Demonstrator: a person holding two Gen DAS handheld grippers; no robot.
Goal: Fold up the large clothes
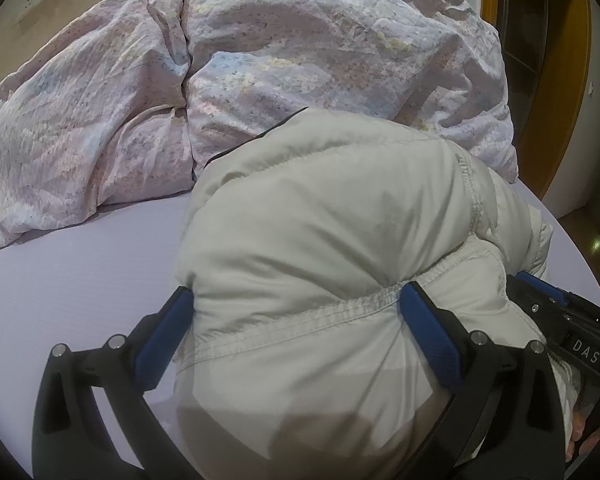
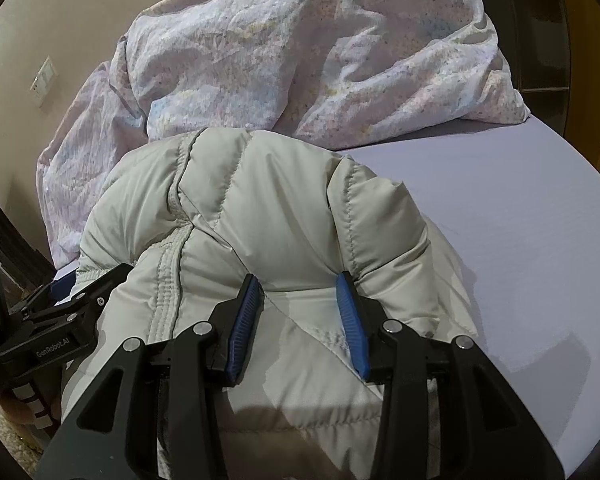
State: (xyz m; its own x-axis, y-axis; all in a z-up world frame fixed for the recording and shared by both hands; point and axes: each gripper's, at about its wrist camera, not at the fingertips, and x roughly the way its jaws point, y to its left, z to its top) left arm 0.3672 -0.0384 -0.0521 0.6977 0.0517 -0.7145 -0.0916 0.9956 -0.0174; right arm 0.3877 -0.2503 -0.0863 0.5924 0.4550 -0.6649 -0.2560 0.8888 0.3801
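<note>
A puffy cream quilted jacket (image 1: 320, 220) lies bunched in a thick bundle on the lilac bed sheet (image 1: 80, 264). My left gripper (image 1: 296, 292) clamps a wide bulge of it, and both blue pads dent the fabric along a stitched seam. In the right wrist view the same jacket (image 2: 260, 200) swells up between the blue pads of my right gripper (image 2: 297, 278), which pinch a narrower fold. The two grippers hold the bundle side by side: the right gripper (image 1: 560, 320) shows at the left view's right edge, and the left gripper (image 2: 60, 320) at the right view's left edge.
A crumpled pink-and-blue floral duvet (image 1: 260, 60) (image 2: 300, 40) is heaped right behind the jacket. Bare sheet (image 2: 520, 240) stretches to the right of the bundle. A beige wall with a socket (image 2: 44, 80) stands at the left, and wooden shelving (image 1: 560, 80) at the right.
</note>
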